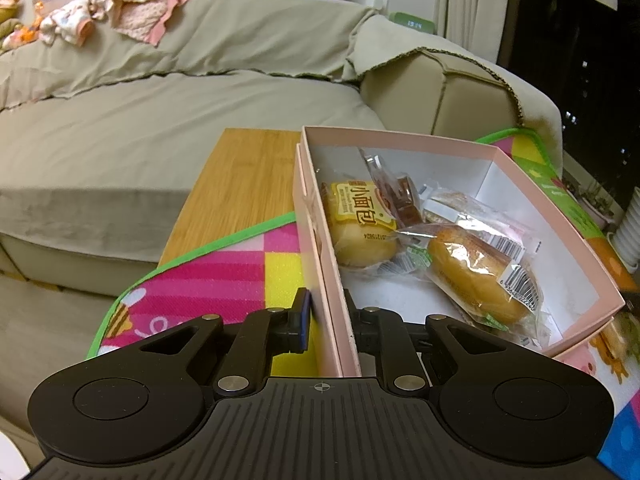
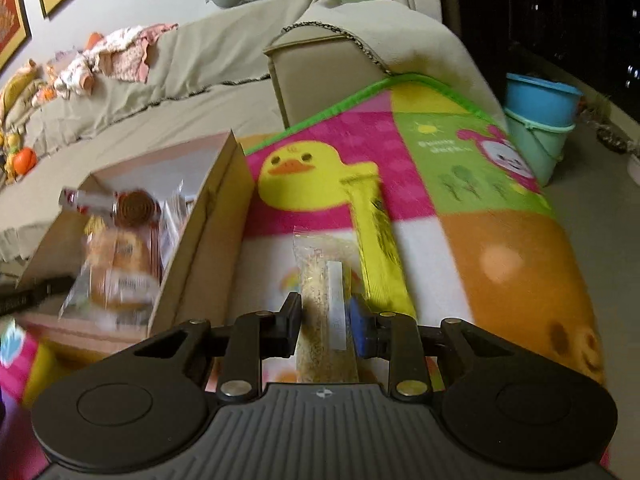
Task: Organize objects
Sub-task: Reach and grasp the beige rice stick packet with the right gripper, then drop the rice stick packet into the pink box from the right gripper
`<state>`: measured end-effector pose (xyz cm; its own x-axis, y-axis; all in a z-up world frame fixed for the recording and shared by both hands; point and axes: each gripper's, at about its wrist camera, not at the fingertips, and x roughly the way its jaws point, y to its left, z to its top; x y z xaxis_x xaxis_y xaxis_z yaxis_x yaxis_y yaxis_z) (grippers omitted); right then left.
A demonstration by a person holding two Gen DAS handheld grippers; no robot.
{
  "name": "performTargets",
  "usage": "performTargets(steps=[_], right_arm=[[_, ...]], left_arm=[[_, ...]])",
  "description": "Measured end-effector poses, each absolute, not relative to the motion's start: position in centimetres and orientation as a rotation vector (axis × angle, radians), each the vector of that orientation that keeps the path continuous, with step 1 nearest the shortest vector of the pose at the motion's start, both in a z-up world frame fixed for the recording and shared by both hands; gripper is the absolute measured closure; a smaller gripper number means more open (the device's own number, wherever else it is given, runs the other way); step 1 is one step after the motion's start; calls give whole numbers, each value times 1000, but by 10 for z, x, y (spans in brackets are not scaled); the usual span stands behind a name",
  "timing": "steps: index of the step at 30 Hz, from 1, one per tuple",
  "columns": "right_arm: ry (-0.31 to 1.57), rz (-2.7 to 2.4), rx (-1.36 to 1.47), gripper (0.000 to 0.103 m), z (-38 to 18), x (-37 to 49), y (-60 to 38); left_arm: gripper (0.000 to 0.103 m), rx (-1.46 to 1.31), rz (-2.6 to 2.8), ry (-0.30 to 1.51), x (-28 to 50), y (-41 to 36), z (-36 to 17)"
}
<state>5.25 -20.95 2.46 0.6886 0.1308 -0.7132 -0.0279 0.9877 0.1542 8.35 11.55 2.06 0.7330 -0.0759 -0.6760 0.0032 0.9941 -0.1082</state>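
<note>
Straddling the near wall of the pink box, the left gripper has one finger outside on the colourful play mat and the other inside the box, the two closed narrowly against the cardboard wall between them. Inside the box, at about 12 o'clock from the fingers, lies a wrapped small bread with a yellow label; a second wrapped bun sits at roughly 2 o'clock, and a brown packaged snack lies farther back between them. A wooden side table shows at 11 o'clock beyond the mat, against the beige sofa.

From the right wrist view, the right gripper is closed partway on a clear packet of pale grainy snack, both pads touching its sides, the packet running forward toward 12 o'clock over the mat. Just beside it at 1 o'clock lies a long yellow-green foil packet, flat on the mat. The box, blurred in this view, stands at 10 o'clock with its snacks visible inside. Stacked blue and green buckets stand at 2 o'clock on the floor.
</note>
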Motion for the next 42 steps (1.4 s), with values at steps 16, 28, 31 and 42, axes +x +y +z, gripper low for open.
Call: performTargets(steps=[16,28,31,42], right_arm=[[844,122,38,72,15,24,-187],[830,162,34,75,66,-33,-190],[770,201,41,75,97,-46,-183],[512,285,-34,79,184,-33,-144]], left_arm=[[87,-95,-34,754,82,114,23],[87,-107,-33,749,80,114,22],[87,-111,-36,749,80,115,22],[85,-132,-56,747,80,120,22]])
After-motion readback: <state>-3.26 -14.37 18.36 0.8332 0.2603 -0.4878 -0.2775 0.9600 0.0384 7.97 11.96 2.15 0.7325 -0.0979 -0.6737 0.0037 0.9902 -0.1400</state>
